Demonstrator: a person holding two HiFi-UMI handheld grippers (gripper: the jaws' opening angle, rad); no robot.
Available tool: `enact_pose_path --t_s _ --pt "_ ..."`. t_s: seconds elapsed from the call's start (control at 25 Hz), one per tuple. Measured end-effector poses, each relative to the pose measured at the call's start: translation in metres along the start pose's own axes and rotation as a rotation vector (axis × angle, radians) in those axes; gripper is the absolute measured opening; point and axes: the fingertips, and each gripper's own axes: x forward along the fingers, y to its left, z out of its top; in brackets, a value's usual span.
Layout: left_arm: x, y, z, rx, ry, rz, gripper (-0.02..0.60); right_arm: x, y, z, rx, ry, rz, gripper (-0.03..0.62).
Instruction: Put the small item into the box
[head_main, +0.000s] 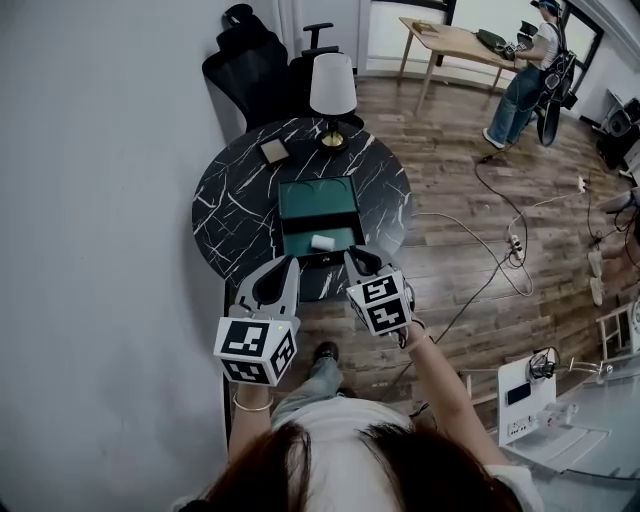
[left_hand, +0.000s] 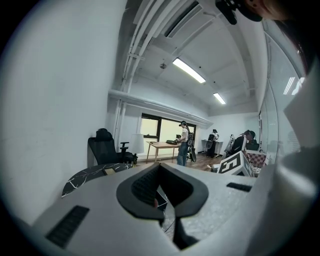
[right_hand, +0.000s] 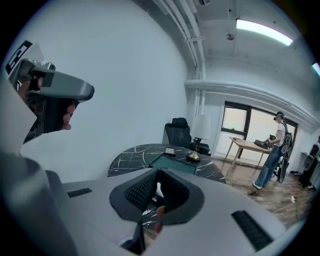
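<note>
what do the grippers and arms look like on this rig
Both the left gripper and right gripper are pale grey shells with black ribbed lining, each carrying a cube of black-and-white square markers. The person wears a bangle on the left wrist.

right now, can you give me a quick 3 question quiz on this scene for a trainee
1. True or false: the small white item already lies inside the green-lined box.
2. Which of these stands on the round table beyond the box?
A. a lamp
B. a kettle
C. a laptop
3. Fill in: the left gripper and the right gripper both have their jaws ____.

Key: 1 true. 2 A. 3 shut, with nothing held between them.
</note>
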Motion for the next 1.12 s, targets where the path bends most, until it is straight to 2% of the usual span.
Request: enact_pose_path --t_s 1.12 --pt "-0.044 -0.042 0.008 0.038 -0.027 -0.004 0.008 -0.109 0.018 0.052 0.076 -0.250 -0.038 0.026"
